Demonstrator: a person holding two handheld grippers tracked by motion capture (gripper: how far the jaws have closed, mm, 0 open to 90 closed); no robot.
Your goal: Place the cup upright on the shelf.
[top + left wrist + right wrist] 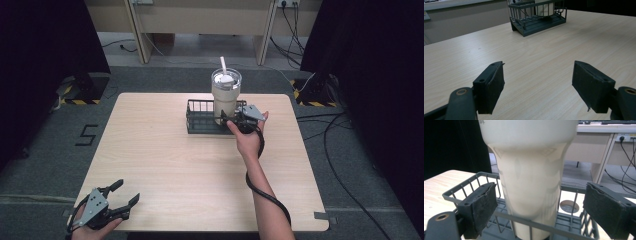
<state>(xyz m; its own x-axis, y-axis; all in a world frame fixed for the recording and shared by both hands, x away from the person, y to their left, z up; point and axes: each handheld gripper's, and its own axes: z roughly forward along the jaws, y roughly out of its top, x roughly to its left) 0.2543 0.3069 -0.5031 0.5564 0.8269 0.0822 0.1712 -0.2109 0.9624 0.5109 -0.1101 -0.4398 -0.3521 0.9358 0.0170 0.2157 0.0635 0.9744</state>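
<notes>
Cream tumbler (529, 177) stands between right gripper's (536, 205) spread jaws.

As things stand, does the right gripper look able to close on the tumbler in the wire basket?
Probably yes. The right gripper is open with its fingers either side of the cream tumbler. Only the wire basket rim crosses low in front, so gripping above it looks clear.
</notes>
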